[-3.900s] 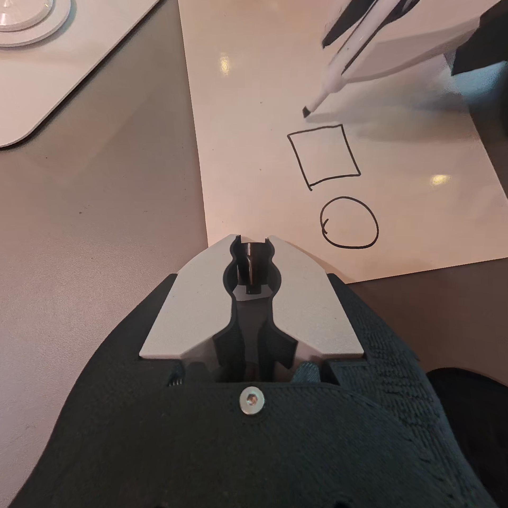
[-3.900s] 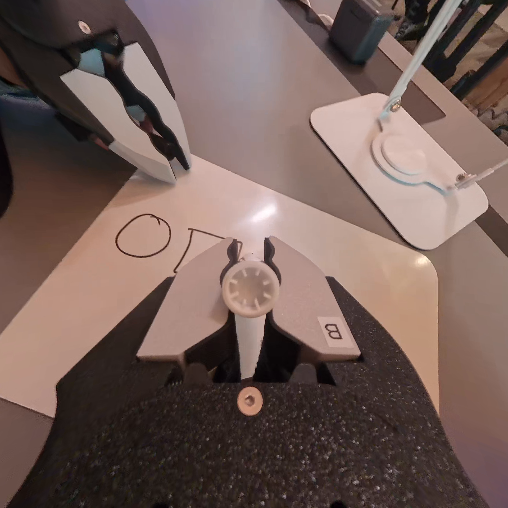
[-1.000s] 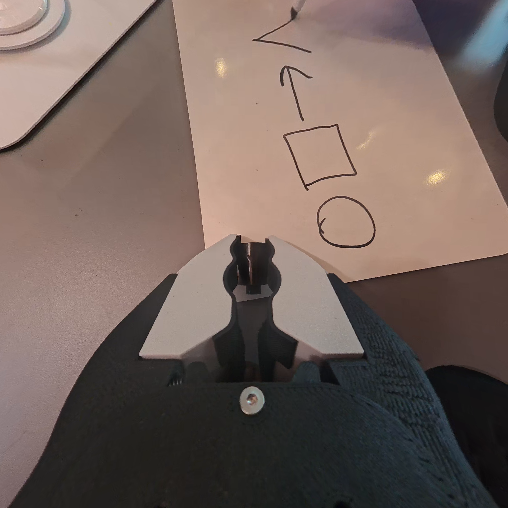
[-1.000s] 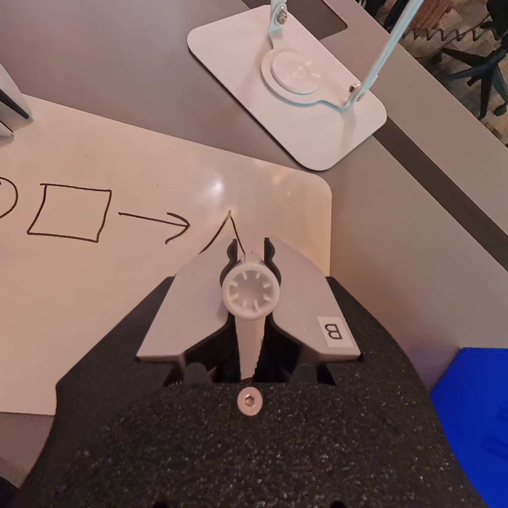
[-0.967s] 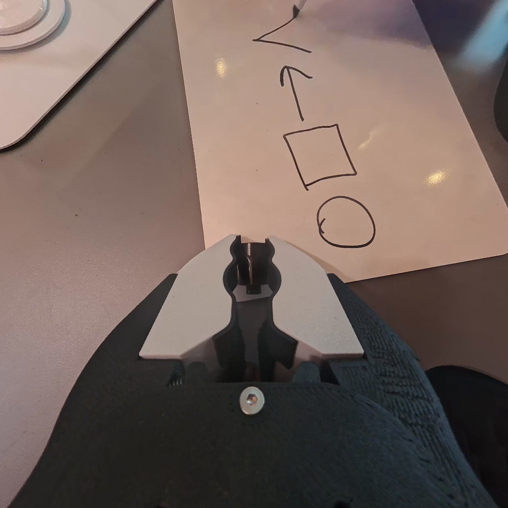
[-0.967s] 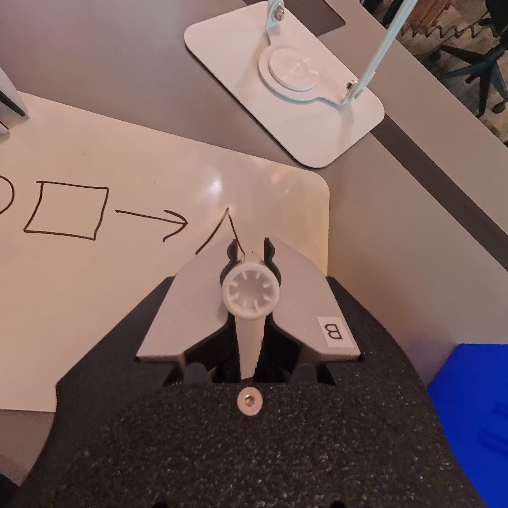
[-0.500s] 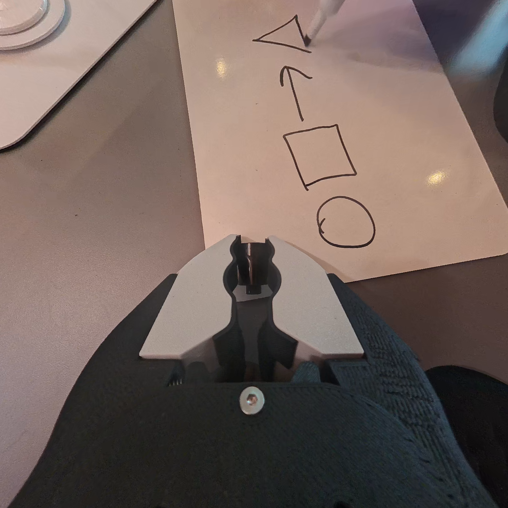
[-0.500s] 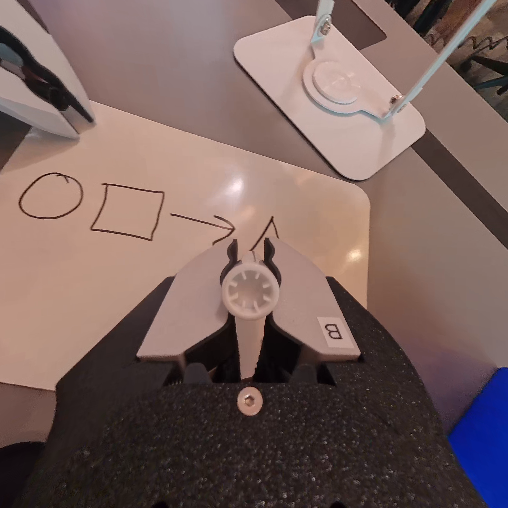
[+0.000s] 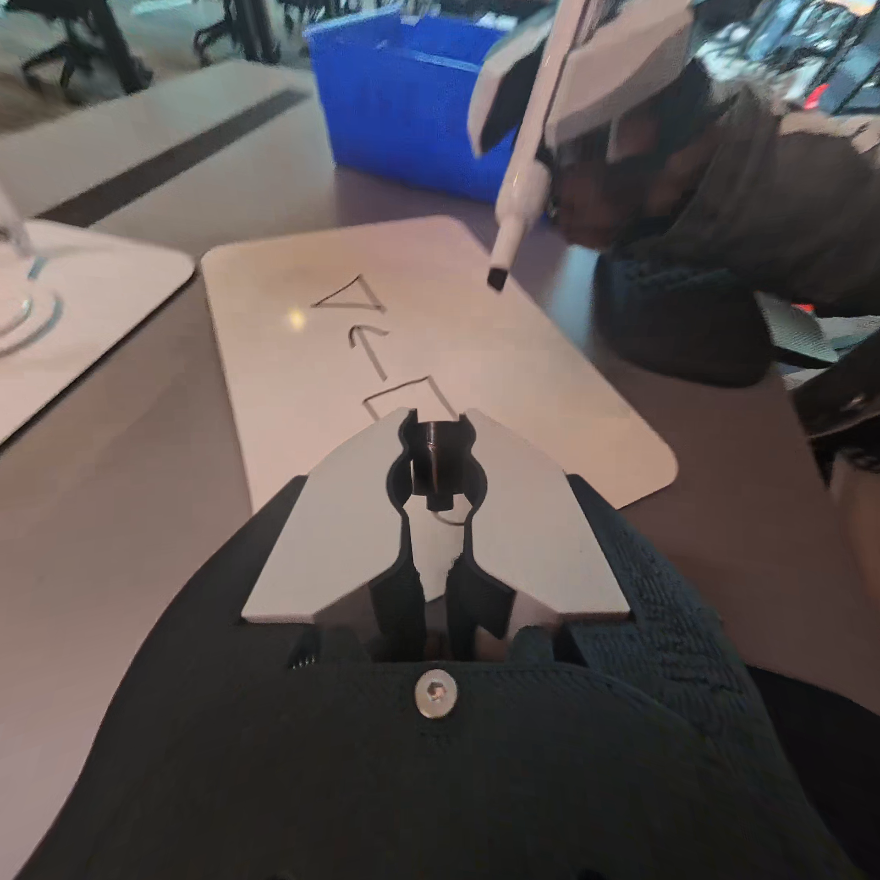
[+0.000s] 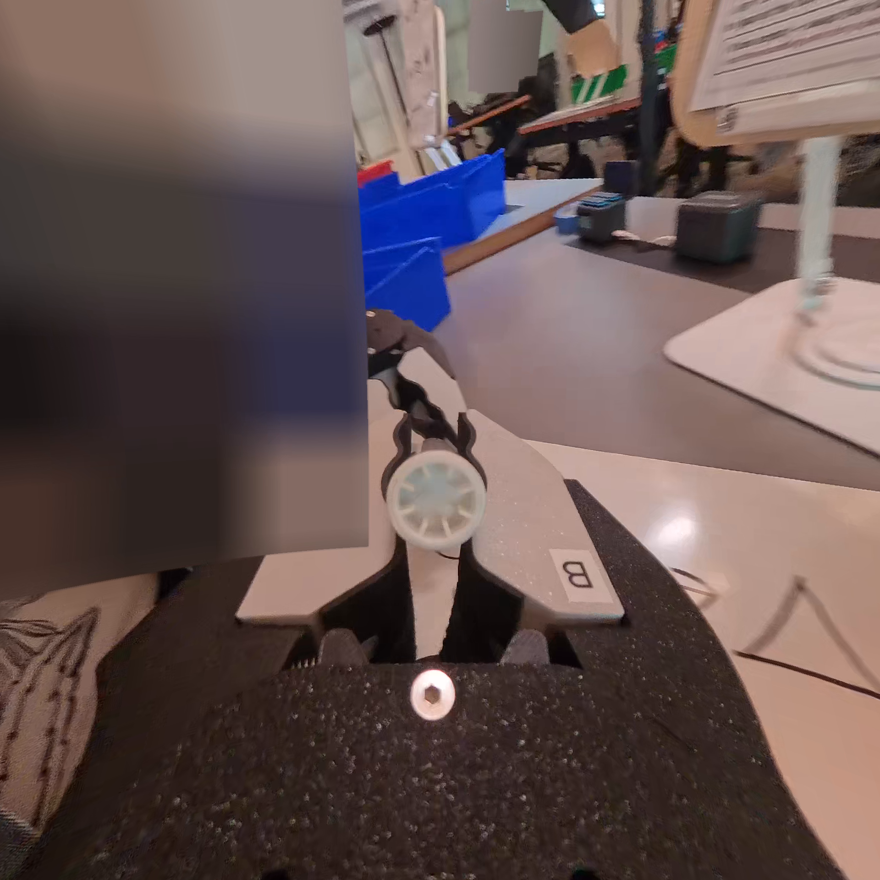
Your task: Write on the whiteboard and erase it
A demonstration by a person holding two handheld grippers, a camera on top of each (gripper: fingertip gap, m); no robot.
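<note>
Both grippers are clenched on something. Left gripper (image 9: 435, 424) grips a small black marker cap (image 9: 432, 459) between its pale fingers and hangs low over the near end of the whiteboard (image 9: 524, 362). Right gripper (image 10: 431, 428) clamps a white marker (image 10: 435, 507), whose ribbed round back end faces the right wrist camera. From the left wrist view the same marker slants down out of that gripper at far right, its black tip lifted clear above the board's far right edge.

Drawn on the whiteboard in black are a triangle (image 9: 350, 300) at the far end, an arrow (image 9: 369, 350) nearer, then a square (image 9: 405, 395) partly hidden behind the left gripper's fingers. A curved stroke shows in the gap between those fingers.

A blue bin (image 9: 405, 95) stands beyond the board on the far side; its contents cannot be made out. More blue bins (image 10: 428, 209) appear in the right wrist view.

The board lies flat on a grey-brown table (image 9: 119, 452). A white stand base (image 9: 85, 295) sits to the left of it, close by. Behind is a blurred room with other desks, chair legs and dark boxes
</note>
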